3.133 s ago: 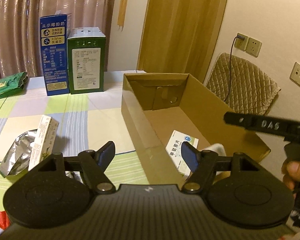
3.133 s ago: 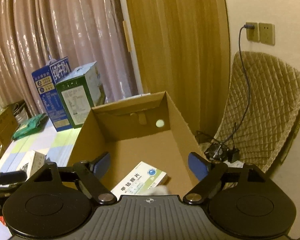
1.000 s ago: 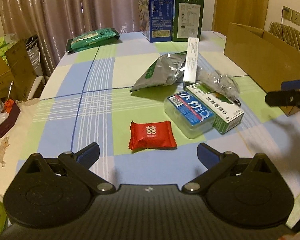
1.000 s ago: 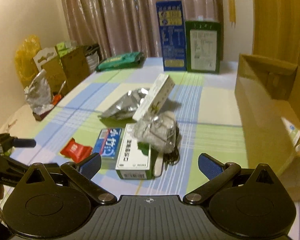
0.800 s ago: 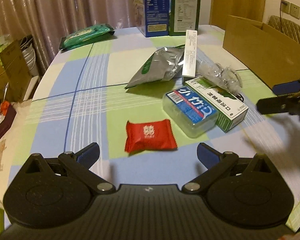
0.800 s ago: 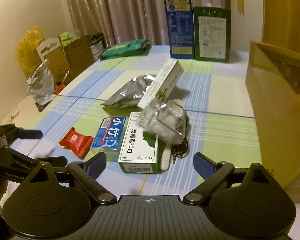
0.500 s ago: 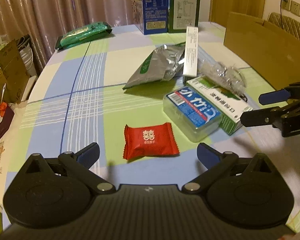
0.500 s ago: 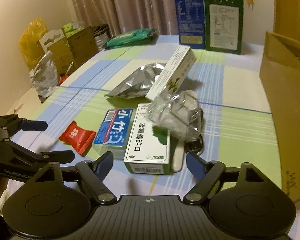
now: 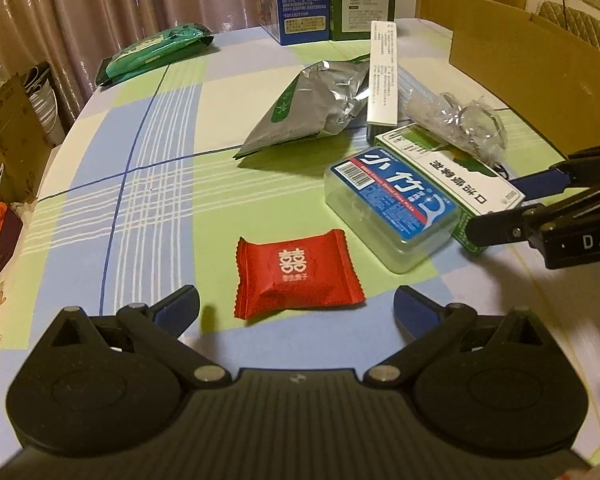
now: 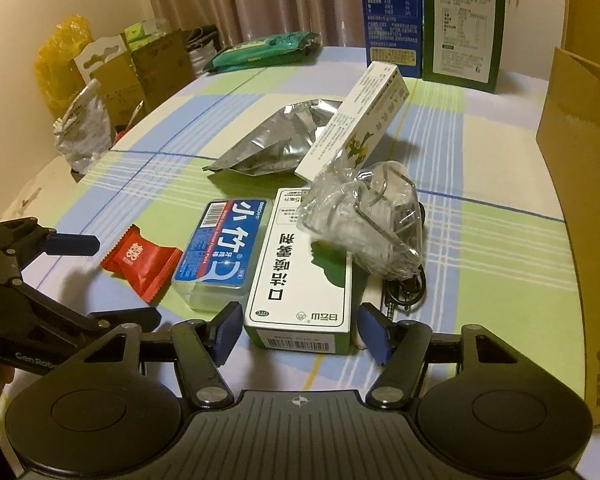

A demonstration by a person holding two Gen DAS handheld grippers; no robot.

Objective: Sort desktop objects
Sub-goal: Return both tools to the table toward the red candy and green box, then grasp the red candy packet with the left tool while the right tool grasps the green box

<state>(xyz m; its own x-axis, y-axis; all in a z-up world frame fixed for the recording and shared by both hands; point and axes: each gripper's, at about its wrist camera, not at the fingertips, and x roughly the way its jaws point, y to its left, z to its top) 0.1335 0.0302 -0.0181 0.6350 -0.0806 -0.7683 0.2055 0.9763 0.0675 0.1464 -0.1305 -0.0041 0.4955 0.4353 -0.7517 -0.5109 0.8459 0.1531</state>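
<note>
The right claw (image 10: pixel 298 330) is closing around the near end of the green and white box (image 10: pixel 300 264), seemingly not yet touching; the left claw (image 9: pixel 296 308) stands wide before the red candy (image 9: pixel 296 268)

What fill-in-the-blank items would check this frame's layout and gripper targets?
1. The left gripper lines up with the ____ candy packet.
2. The right gripper, jaws closing, straddles the green-and-white ____ box.
3. The clear plastic bag lies on top of that ____.
Missing: red; medicine; box
</note>
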